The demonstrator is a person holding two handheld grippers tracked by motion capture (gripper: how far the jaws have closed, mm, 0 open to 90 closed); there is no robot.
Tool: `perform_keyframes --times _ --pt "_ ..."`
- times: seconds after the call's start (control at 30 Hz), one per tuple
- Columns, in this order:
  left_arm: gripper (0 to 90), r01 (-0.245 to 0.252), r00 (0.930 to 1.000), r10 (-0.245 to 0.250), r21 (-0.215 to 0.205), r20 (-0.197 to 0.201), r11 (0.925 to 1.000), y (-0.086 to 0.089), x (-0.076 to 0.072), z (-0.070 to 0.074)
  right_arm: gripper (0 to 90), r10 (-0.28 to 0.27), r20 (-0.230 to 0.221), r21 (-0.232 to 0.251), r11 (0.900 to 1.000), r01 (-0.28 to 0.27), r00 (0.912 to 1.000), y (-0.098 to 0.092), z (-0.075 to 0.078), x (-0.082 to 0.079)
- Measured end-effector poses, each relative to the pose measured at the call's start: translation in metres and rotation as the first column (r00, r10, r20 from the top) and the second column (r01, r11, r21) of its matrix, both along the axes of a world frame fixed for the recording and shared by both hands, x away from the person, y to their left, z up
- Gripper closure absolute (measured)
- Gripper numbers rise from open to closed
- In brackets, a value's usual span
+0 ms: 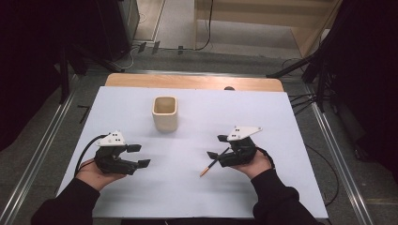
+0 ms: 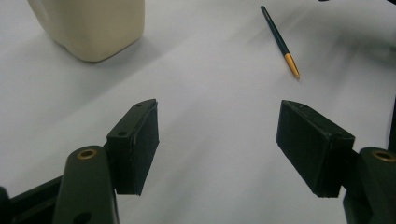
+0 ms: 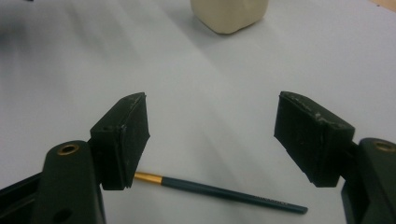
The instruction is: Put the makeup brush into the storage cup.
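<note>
A cream square cup [image 1: 165,113] stands upright on the white sheet at the middle back; its base shows in the left gripper view [image 2: 91,25] and the right gripper view [image 3: 229,13]. A dark green pencil with a gold end [image 1: 214,163] lies flat on the sheet, under my right gripper [image 1: 215,146]. That gripper is open, the pencil [image 3: 219,192] lying below and between its jaws, not held. My left gripper [image 1: 139,155] is open over bare sheet at the left; its view shows the pencil [image 2: 280,41] farther off.
The white sheet [image 1: 187,183] covers a wooden table whose far edge [image 1: 192,82] shows. Metal rails run along both sides on the floor. Cables and dark stands sit beyond the table corners.
</note>
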State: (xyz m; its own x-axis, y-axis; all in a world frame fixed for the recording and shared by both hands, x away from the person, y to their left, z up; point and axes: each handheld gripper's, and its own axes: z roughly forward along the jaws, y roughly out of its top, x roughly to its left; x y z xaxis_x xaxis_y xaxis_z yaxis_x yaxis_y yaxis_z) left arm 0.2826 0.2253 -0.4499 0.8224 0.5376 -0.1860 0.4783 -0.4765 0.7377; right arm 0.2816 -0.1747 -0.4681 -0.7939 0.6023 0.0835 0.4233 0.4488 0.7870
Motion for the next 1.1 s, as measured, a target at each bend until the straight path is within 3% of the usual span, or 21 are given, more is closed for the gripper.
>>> perform_keyframes --times 0.13,0.3,0.53,0.57,0.6,0.7,0.93,1.03,1.1 --pt "30.5 0.002 1.0000 -0.002 0.001 0.001 1.0000 0.000 0.000 0.000 28.4 0.079 -0.057 -0.038 0.996 -0.081 0.9953 -0.002 0.002 0.001" --pt "30.5 -0.003 1.0000 0.003 0.002 -0.002 1.0000 0.001 0.000 0.000 28.3 0.091 -0.103 -0.093 0.991 -0.101 0.9905 0.002 0.006 0.007" --pt "30.5 -0.001 1.0000 0.001 0.006 -0.005 1.0000 0.001 0.000 -0.001 28.2 0.105 -0.189 -0.208 0.967 -0.144 0.9764 0.010 0.017 0.019" --pt "30.5 -0.001 1.0000 0.001 0.006 -0.005 1.0000 0.001 0.000 -0.001 28.2 0.105 -0.189 -0.208 0.967 -0.144 0.9764 0.010 0.017 0.019" --pt "30.5 -0.001 1.0000 0.001 0.006 -0.006 1.0000 0.001 0.000 -0.001 28.2 0.100 -0.210 -0.241 0.959 -0.151 0.9726 0.012 0.019 0.022" --pt "30.5 -0.001 1.0000 0.001 0.006 -0.006 1.0000 0.001 0.000 -0.001 28.0 0.098 -0.233 -0.260 0.952 -0.159 0.9675 0.014 0.020 0.024" --pt "30.4 0.000 0.9999 0.000 0.009 -0.013 1.0000 0.002 0.000 -0.002 27.5 0.096 -0.314 -0.354 0.911 -0.211 0.9445 0.027 0.023 0.031" --pt "30.4 0.001 0.9999 -0.001 0.009 -0.015 1.0000 0.002 0.000 -0.001 27.6 0.106 -0.317 -0.382 0.895 -0.229 0.9426 0.031 0.025 0.034" --pt "30.4 0.001 0.9999 -0.001 0.009 -0.016 1.0000 0.002 0.000 -0.002 27.6 0.106 -0.324 -0.384 0.893 -0.233 0.9400 0.033 0.025 0.036"
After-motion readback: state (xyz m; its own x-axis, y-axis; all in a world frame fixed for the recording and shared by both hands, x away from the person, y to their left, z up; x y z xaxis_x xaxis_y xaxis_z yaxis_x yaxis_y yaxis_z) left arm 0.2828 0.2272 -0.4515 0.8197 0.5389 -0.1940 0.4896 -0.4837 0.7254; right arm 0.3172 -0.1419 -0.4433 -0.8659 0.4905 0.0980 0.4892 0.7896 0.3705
